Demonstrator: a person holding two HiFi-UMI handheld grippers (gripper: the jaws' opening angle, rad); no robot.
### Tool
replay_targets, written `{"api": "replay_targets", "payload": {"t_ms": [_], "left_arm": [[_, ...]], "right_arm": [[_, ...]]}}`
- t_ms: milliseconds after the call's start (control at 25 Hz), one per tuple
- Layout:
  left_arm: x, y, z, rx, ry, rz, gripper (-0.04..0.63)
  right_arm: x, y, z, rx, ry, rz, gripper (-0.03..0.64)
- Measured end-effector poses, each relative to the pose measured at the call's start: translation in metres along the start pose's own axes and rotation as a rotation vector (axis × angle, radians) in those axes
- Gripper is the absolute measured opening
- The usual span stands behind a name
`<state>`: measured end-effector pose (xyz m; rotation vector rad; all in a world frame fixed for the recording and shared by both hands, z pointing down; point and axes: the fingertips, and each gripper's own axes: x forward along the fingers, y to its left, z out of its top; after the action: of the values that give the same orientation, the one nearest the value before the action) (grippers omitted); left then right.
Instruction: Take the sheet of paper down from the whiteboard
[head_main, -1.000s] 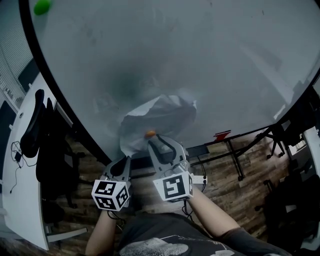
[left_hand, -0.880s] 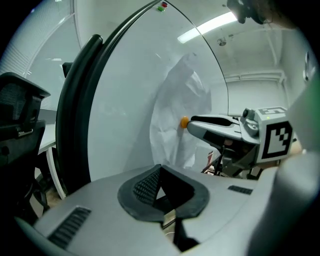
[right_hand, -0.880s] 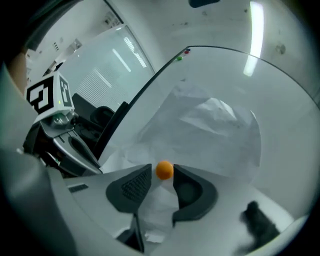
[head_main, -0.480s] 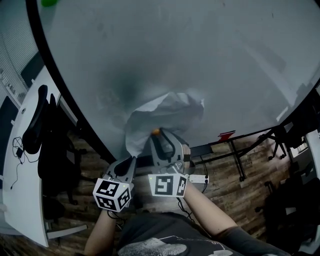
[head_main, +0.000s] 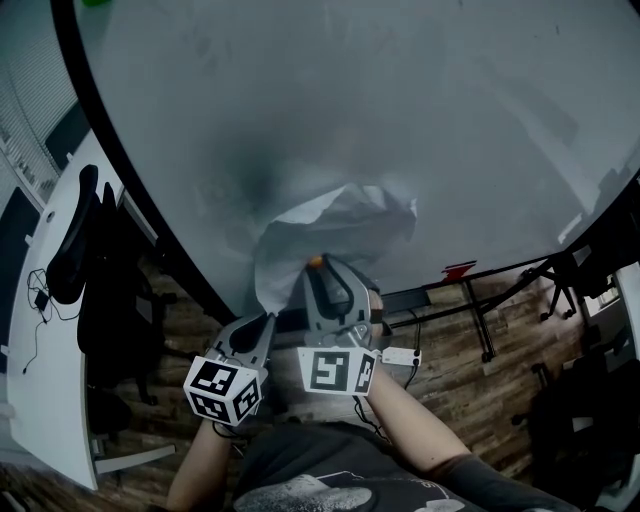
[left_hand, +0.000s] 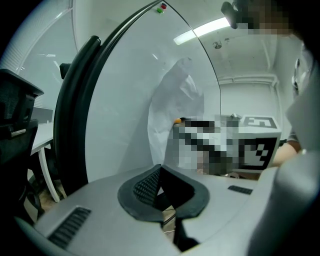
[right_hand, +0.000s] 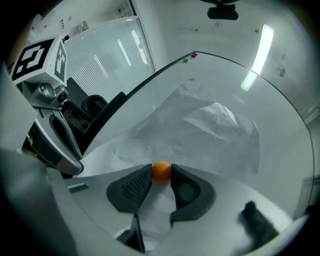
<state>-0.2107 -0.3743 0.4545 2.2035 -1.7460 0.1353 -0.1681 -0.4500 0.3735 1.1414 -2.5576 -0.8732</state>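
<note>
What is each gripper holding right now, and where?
Nothing is held. The left gripper is shut, empty; the right gripper, jaws just opened, straddles the orange magnet on the paper, unclamped.

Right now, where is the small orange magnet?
In the right gripper view the orange magnet sits on the crumpled paper, low on the whiteboard, between the tips of the right tool, whose jaws have just been opening.

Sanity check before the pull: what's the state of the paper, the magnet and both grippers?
sheet of paper: crumpled, up on the whiteboard, pinned by the orange magnet
orange magnet: on the paper, between the right jaw tips
right gripper: open, jaws have just been opening
left gripper: shut, empty
</note>
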Motion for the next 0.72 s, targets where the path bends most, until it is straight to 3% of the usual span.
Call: {"api": "replay_targets", "payload": {"t_ms": [280,480,720], "left_arm": [[0.002,-0.008,0.011,-0.016,-0.04,-0.012,0.014],[-0.002,-0.007,0.02,0.034,-0.062,0.03,0.014],[-0.007,-0.009,0.031,0.015,-0.099,0.051,0.014]], "right_arm": [[-0.001,-0.001,0.001,0.069,-0.004,0.053,0.119],[-0.003,-0.005,-0.001,0.163,-0.013,0.085,0.115],[-0.02,-0.004,-0.012,0.244,-0.002,0.125,0.109]]}}
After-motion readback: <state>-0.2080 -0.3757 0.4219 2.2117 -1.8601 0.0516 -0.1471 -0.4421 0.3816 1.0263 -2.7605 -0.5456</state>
